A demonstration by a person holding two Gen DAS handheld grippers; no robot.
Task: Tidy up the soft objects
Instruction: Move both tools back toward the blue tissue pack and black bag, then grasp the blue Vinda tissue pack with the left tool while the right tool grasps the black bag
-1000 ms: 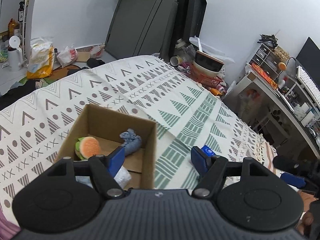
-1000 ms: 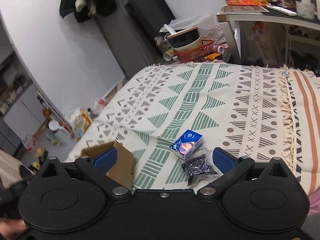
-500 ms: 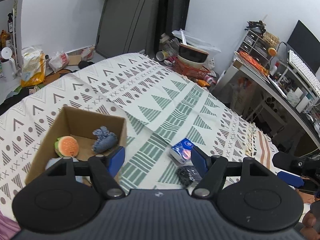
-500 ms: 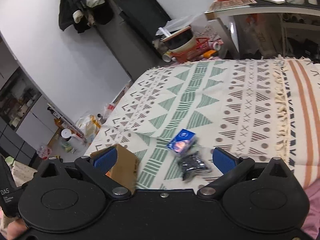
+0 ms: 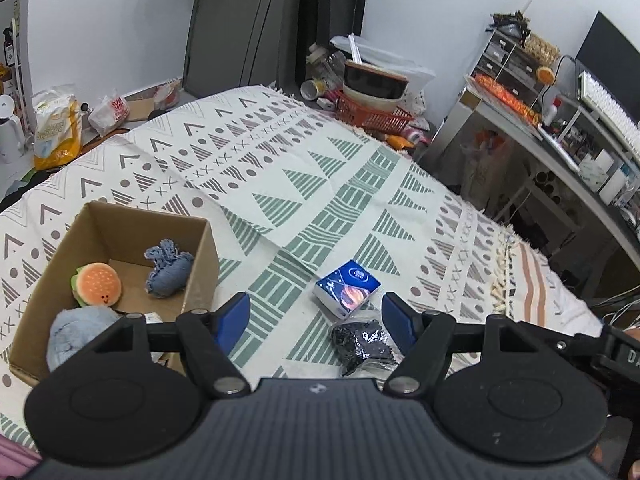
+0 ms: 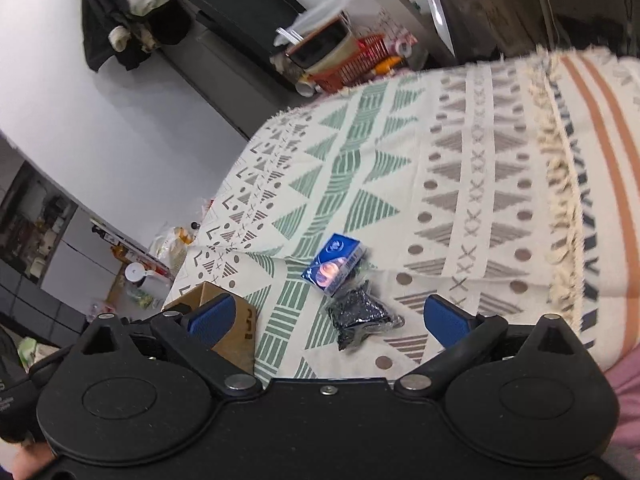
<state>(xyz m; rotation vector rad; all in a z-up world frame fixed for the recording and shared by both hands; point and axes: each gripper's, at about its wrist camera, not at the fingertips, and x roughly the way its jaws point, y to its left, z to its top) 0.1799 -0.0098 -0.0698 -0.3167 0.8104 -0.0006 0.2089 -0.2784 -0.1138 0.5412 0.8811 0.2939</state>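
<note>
Still, both tongs released, empty: left gripper (image 5: 316, 318), right gripper (image 6: 326, 316). Risk: crinkly black packet (image 6: 358, 314) touches tissue pack (image 6: 334, 266), so pinch may drag both.

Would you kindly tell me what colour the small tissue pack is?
The tissue pack is blue with white sides, clearest in the left wrist view.

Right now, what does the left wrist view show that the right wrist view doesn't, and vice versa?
Only the left wrist view shows inside the cardboard box: a burger plush, a blue knitted toy and a pale blue soft item.

Only the right wrist view shows the box's outer corner with printing, and dark clothing hanging on the wall.

Both show the blue tissue pack and the black wrapped item lying touching on the patterned cloth, outside the box, plus an open, empty hand-held gripper: left, right.
</note>
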